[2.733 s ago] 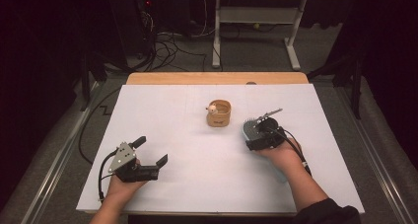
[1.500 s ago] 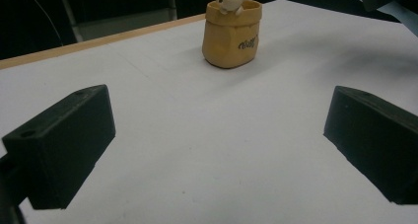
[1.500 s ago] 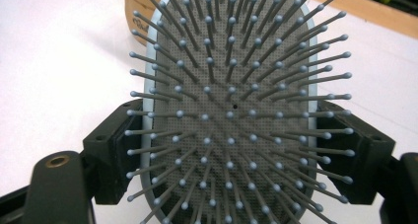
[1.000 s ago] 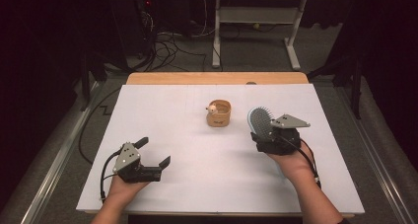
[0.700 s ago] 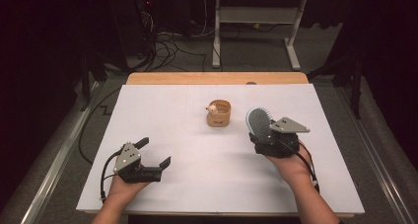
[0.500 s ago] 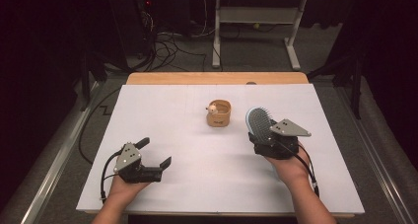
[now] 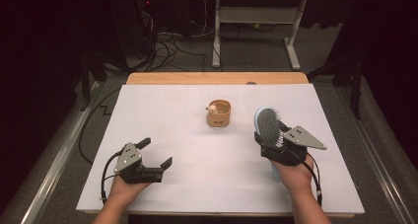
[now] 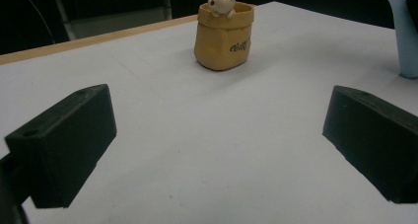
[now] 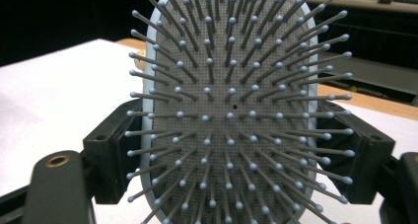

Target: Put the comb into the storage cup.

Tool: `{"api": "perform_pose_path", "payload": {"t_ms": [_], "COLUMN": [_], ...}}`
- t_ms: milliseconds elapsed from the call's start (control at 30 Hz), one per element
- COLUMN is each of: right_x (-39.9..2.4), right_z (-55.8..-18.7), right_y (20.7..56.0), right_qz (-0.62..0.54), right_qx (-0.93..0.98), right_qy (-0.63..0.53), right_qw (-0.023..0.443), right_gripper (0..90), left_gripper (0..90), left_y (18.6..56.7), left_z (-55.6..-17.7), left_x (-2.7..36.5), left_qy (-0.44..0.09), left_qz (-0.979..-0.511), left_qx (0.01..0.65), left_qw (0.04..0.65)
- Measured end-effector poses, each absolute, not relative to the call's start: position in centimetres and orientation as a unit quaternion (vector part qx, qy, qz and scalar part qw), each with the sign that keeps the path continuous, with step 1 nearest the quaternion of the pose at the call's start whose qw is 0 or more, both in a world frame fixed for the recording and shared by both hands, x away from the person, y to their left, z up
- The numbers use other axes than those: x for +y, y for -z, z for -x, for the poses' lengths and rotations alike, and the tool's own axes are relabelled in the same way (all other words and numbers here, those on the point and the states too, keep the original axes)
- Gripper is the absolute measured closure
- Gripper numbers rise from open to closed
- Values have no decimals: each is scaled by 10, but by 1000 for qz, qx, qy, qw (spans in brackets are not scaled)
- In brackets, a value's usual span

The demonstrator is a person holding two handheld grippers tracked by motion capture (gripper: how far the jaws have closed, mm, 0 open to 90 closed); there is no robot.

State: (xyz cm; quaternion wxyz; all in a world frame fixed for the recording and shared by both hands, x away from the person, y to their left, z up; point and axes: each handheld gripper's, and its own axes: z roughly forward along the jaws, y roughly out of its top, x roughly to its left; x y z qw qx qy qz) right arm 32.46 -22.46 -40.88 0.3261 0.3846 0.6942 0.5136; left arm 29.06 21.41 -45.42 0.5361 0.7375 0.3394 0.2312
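Right gripper (image 7: 268,144), at 4 o'clock on the white tabletop (image 7: 162,110), fingers clamped on the upright blue hairbrush (image 7: 267,125). Left gripper (image 7: 156,154), at 8 o'clock, fingers apart. Tan toy pouch (image 7: 219,113) near centre.

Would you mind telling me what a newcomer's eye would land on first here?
Most striking is the pale blue paddle hairbrush, held upright at the table's right by the right gripper, bristles facing the person. Next comes the small tan sack-shaped pot with a figurine peeking out, mid-table. The left gripper rests open, near left.
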Motion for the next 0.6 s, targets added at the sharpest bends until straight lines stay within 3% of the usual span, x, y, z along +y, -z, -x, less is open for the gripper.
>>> {"api": "perform_pose_path", "payload": {"t_ms": [600], "right_x": [-234], "right_z": [-311], "right_y": [411], "right_qz": [-380], "right_qx": [674], "right_qy": [-529], "right_qw": [349], "right_gripper": [207], "left_gripper": [0], "left_y": [454], "left_z": [-291], "left_x": [213], "left_qy": [-221], "left_qz": [-735], "left_qx": [345], "left_qw": [539]}}
